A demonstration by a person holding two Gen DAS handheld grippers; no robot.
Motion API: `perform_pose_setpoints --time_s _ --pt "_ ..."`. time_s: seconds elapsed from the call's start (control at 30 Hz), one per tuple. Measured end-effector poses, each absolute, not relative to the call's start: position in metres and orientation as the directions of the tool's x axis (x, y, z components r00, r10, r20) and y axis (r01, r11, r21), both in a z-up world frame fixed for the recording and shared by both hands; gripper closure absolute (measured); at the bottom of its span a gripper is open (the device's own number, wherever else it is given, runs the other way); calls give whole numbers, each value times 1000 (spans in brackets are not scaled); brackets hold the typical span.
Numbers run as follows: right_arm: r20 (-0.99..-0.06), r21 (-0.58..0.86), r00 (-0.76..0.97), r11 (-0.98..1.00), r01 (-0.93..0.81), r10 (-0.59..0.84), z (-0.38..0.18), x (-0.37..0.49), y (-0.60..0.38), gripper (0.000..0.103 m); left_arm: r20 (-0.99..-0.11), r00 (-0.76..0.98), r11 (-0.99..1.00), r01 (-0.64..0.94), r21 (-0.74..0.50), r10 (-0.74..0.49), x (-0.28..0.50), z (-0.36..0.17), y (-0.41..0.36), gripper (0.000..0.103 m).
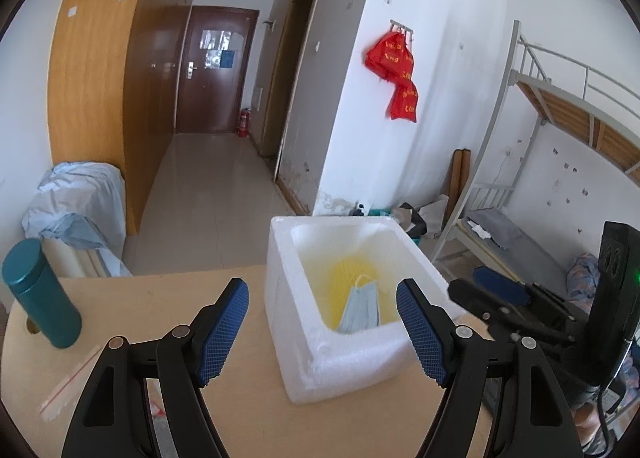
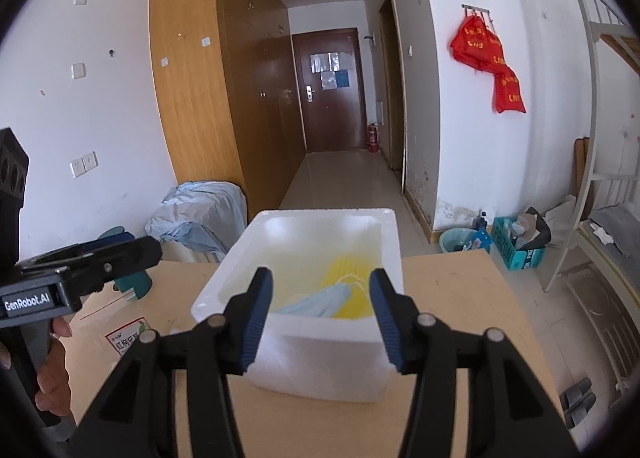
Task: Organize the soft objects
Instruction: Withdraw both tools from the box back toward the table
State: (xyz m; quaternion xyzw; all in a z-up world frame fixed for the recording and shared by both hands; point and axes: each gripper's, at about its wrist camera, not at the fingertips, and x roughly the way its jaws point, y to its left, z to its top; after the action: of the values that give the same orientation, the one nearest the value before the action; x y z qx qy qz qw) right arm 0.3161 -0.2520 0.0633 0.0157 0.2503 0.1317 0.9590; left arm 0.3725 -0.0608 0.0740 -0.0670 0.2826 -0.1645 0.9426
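Two claws, left and right, wide open, empty; one foam box; one mask.

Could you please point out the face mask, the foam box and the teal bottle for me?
face mask (image 1: 360,308): left wrist view, on its pleated blue front.
foam box (image 1: 344,362): left wrist view, on the near white wall.
teal bottle (image 1: 42,294): left wrist view, on the middle of its upright body.
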Motion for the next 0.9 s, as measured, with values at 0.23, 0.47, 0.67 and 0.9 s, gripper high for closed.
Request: perform_pose_setpoints --time_s 0.23,0.47,0.67,0.9 --pt "-469 106 839 961 -257 276 66 287 -252 48 -520 792 947 248 -204 -320 339 77 -57 26" --pt "-464 106 835 955 -278 294 63 254 -251 46 -523 797 954 244 -175 -300 298 80 -62 26" --pt "-455 114 836 951 -288 308 57 224 -251 35 -516 804 955 235 -180 -295 261 75 -58 26" --pt "-457 113 830 946 -303 320 48 195 -250 23 -506 810 955 229 -189 -295 219 71 -51 18"
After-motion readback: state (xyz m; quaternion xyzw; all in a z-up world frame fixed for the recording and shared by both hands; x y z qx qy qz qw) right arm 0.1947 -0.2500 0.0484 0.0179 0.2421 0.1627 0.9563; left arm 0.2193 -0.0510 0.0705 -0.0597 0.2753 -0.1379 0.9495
